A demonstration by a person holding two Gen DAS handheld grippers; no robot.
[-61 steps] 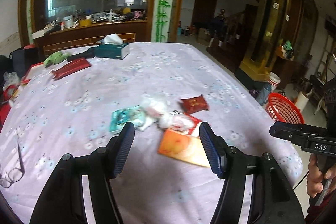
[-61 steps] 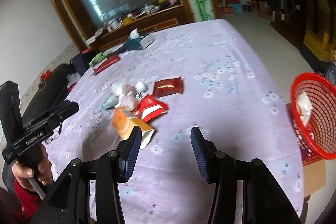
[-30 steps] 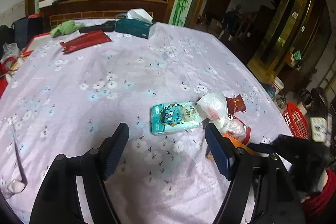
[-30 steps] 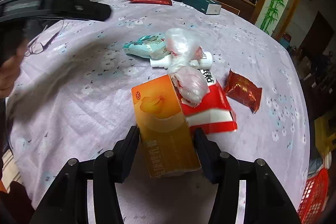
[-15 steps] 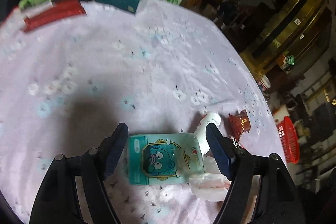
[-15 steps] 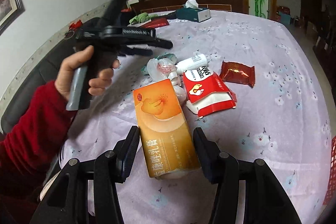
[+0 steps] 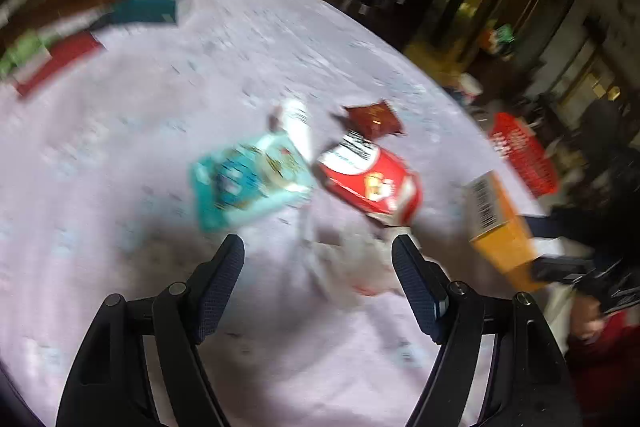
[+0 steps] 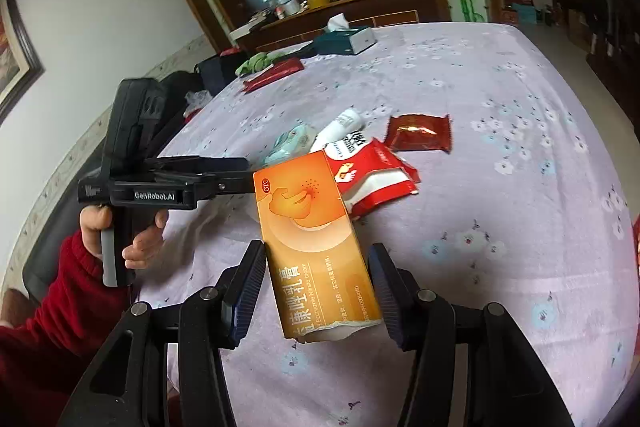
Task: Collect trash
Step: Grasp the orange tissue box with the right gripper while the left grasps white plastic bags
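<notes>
Orange carton (image 8: 316, 247) clamped lengthwise between the two pads of the right tool (image 8: 318, 281), tilted, its torn lower end nearest the camera, lifted clear of the tabletop (image 8: 520, 99). Seen too from the left wrist view at far right, barcode side up (image 7: 500, 223). Just beyond its upper end: a red-and-white packet (image 8: 372, 171), lying flat and open at one side. Past that, a dark red foil sachet (image 8: 420, 133), a white tube (image 8: 340, 125) and a teal packet (image 8: 288, 143), all close together on the lilac flowered cloth. Left tool (image 7: 318, 267) spread wide and empty, hovering above the cloth with the teal packet (image 7: 248, 183) and red-and-white packet (image 7: 372, 179) ahead of its fingers; pale crumpled plastic (image 7: 360, 259) between the pads, too blurred to make out. From the right wrist view, left tool (image 8: 236, 175) gripped by a hand (image 8: 120, 231) in a red sleeve (image 8: 60, 307). Red mesh basket (image 7: 524, 159) off the tabletop's far right edge, lower down. At the far end: a dark green tissue box (image 8: 348, 41), a flat red pack (image 8: 276, 75), a green cloth (image 8: 256, 61).
</notes>
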